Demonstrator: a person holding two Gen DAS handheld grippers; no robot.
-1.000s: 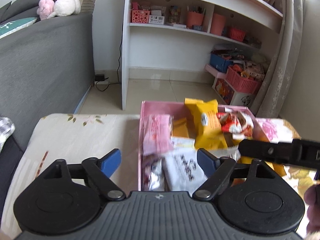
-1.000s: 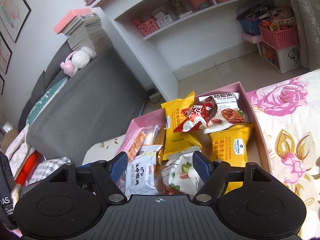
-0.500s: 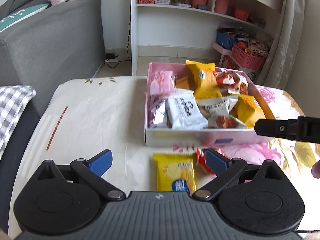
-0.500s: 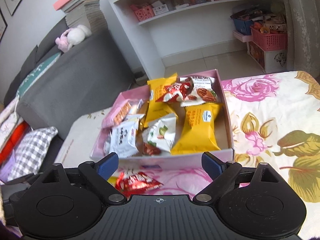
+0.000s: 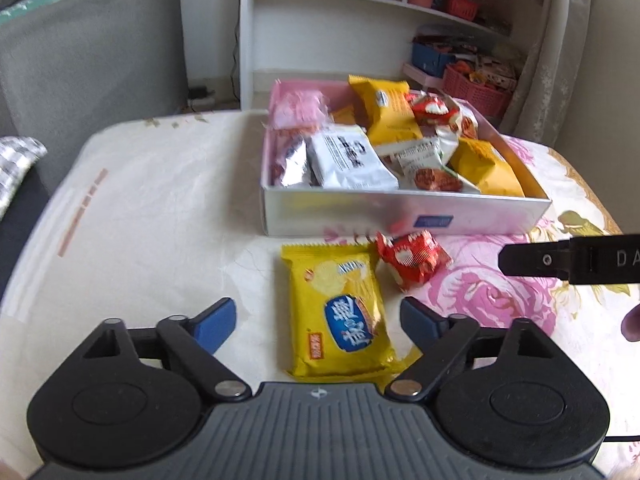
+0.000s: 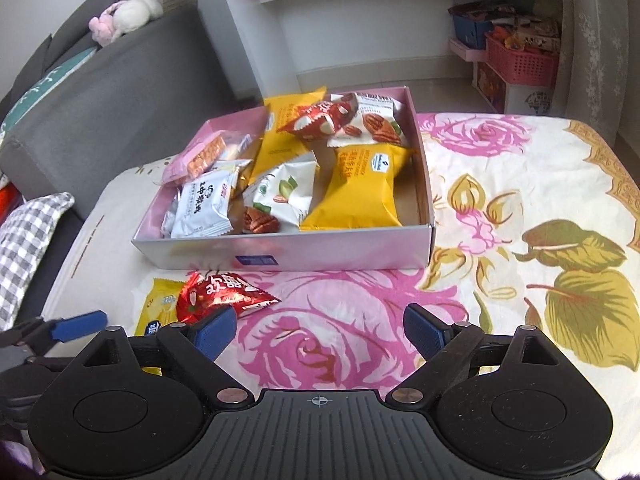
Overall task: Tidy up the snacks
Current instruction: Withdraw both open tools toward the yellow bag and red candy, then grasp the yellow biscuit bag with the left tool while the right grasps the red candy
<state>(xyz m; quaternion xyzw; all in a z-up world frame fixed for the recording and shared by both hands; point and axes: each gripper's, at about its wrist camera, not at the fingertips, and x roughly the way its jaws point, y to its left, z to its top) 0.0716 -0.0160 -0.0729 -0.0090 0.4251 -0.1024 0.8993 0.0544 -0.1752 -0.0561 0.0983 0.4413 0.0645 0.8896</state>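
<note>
A pink box [image 5: 404, 216] [image 6: 288, 250] filled with several snack packets stands on the flowered tablecloth. In front of it lie a yellow packet [image 5: 340, 308] [image 6: 158, 308] and a red packet [image 5: 414, 258] [image 6: 220, 294]. My left gripper [image 5: 318, 318] is open and empty, with the yellow packet lying between its blue fingertips below it. My right gripper [image 6: 318, 328] is open and empty over the cloth, to the right of the red packet. Its arm shows in the left wrist view [image 5: 568, 260].
A grey sofa [image 6: 100, 92] with a checked cushion [image 6: 24, 240] stands to the left of the table. White shelves [image 5: 360, 12] and pink baskets [image 6: 520, 62] stand behind on the floor.
Both grippers have pulled back from over the box toward the near edge of the table. The yellow and red packets in front of the box have come into view.
</note>
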